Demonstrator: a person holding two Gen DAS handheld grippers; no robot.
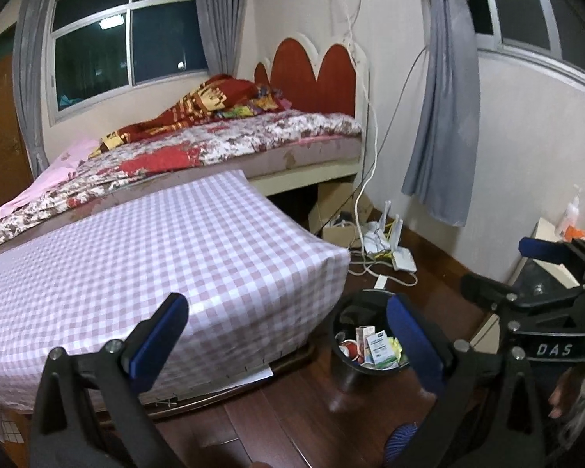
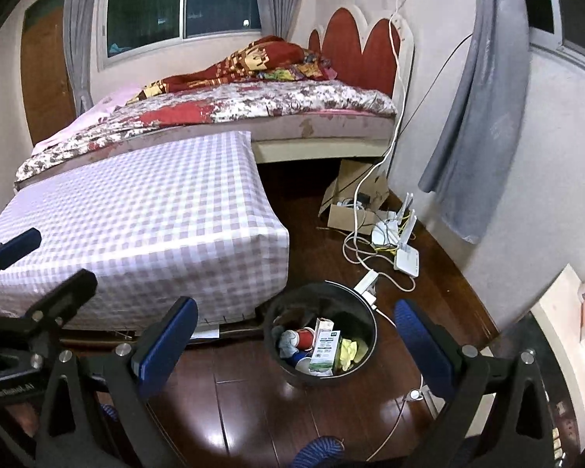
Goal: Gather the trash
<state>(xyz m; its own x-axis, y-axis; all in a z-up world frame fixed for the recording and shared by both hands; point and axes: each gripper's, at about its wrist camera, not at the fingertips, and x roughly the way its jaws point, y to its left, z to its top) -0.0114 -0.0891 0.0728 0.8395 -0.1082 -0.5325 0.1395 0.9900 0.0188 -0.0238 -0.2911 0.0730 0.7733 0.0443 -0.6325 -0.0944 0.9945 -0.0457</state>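
A black round bin [image 1: 349, 370] [image 2: 288, 366] stands on the dark wood floor beside the checked table. Inside lie a green-and-white carton [image 1: 380, 345] [image 2: 325, 347], a red cup [image 2: 304, 339], yellow paper [image 2: 349, 349] and other scraps. My left gripper [image 1: 288, 335] is open and empty, its blue pads spread wide, one over the table edge, the other over the bin. My right gripper [image 2: 296, 339] hangs open above the bin, holding nothing. The right gripper also appears at the right edge of the left wrist view [image 1: 499, 269], and the left gripper at the left edge of the right wrist view [image 2: 54, 257].
A low table with a pink checked cloth [image 1: 156, 257] [image 2: 136, 218] sits in front of a bed [image 1: 222, 140]. White routers [image 2: 397, 234], cables, a power strip [image 2: 364, 282] and a cardboard box [image 2: 347, 214] clutter the floor by the wall. A white cabinet [image 2: 557, 312] stands at the right.
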